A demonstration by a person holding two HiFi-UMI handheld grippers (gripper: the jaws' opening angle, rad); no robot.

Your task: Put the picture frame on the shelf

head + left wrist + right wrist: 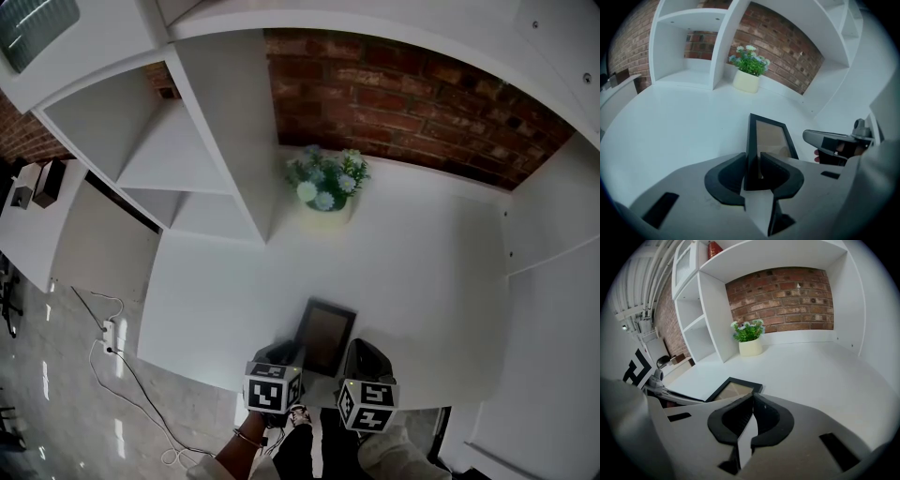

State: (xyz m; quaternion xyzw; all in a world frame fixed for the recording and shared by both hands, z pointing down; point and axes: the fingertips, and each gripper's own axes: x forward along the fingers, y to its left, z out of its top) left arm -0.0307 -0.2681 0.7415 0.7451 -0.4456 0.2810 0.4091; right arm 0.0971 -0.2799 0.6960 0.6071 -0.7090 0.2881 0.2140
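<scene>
A black picture frame (pixel 325 336) lies flat near the white table's front edge, also seen in the left gripper view (pixel 771 138) and the right gripper view (pixel 733 390). My left gripper (pixel 289 352) sits at its near left corner. In its own view the left gripper (pixel 752 171) has the frame's left rail between its pads, which lie against both sides. My right gripper (pixel 362 347) hovers just right of the frame, and in its own view (pixel 751 401) its jaws are shut on nothing. The white shelf unit (pixel 159 150) stands at the far left.
A cream pot of flowers (pixel 325 187) stands at the back of the table (pixel 422 272) against the brick wall, beside the shelf's upright panel. A white side wall bounds the table on the right. Cables and a power strip (pixel 108 333) lie on the floor to the left.
</scene>
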